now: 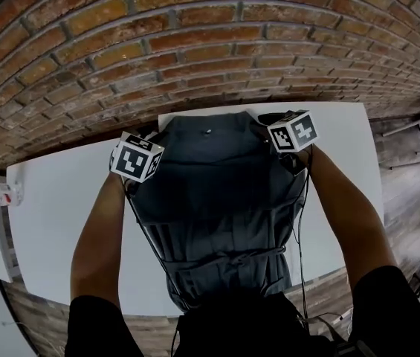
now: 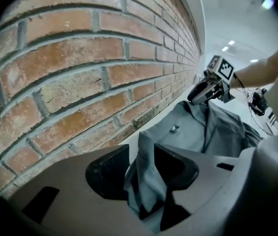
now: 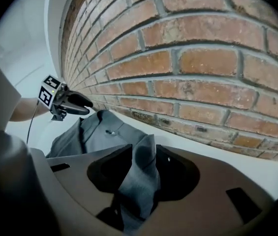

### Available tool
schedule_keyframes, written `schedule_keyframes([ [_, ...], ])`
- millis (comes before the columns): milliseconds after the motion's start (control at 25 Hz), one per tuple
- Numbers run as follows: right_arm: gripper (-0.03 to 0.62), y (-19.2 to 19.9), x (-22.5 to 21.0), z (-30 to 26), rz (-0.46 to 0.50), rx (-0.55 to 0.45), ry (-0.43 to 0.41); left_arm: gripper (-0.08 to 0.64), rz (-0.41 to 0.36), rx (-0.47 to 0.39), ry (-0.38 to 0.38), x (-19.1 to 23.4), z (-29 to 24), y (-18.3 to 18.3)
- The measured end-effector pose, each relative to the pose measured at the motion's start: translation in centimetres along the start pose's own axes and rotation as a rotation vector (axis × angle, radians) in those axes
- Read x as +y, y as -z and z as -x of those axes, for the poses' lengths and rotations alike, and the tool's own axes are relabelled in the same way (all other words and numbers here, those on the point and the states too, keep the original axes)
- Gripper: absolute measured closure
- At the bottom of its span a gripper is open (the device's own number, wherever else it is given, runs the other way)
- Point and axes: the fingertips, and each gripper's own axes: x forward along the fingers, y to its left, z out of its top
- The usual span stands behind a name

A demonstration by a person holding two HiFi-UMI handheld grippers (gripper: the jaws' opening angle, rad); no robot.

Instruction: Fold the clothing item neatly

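Near brick wall [image 1: 195,36], garment [image 1: 217,199] top edge

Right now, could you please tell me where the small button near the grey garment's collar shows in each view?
Head view: the button is at upper centre, at the far end of the garment.
Left gripper view: right of centre, beyond the jaws.
Right gripper view: left of centre, beyond the jaws.
Shared landmark: the brick wall just past the garment.
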Motion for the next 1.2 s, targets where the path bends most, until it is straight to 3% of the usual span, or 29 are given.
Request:
schedule_keyframes([
  [160, 0.433, -0.3, 0.1, -2.2, 0.027, 0.079, -0.059, 0.405, -0.06, 0.072, 0.015, -0.3, -2.9, 0.5],
  [360, 0.43, 0.4, 0.1, -4.3, 0.051, 0.146, -0.046, 0.408, -0.043, 0.12, 0.009, 0.1, -5.5, 1.2],
  [440, 0.437, 0.4, 0.2, -4.6, 0.089, 0.13, -0.024, 0.444, -0.026, 0.126, 0.01, 0.0, -5.7, 1.3],
  [480, 0.479, 0.2, 0.3, -4.5, 0.112, 0.113, -0.011, 0.485, -0.024, 0.129, 0.007, 0.0, -5.8, 1.3],
  [560, 0.565, -0.5, 0.4, -3.9, 0.153, 0.071, 0.011, 0.537, -0.015, 0.112, 0.009, 0.0, -5.5, 0.8],
  [680, 0.579, -1.6, 1.6, -2.3, 0.191, 0.001, -0.023, 0.538, 0.025, 0.022, 0.032, -0.1, -3.7, -0.6],
  [760, 0.58, -2.4, 2.8, -0.7, 0.217, -0.058, -0.06, 0.538, 0.013, -0.055, 0.042, -0.5, -1.8, -1.8],
  [960, 0.58, -3.7, 6.2, 3.7, 0.39, -0.176, -0.131, 0.538, -0.209, -0.208, 0.007, -3.0, 3.6, -4.0],
  [1200, 0.58, -2.0, 9.9, 8.0, 0.584, -0.188, -0.171, 0.538, -0.501, -0.319, -0.04, -7.5, 9.6, -3.2],
])
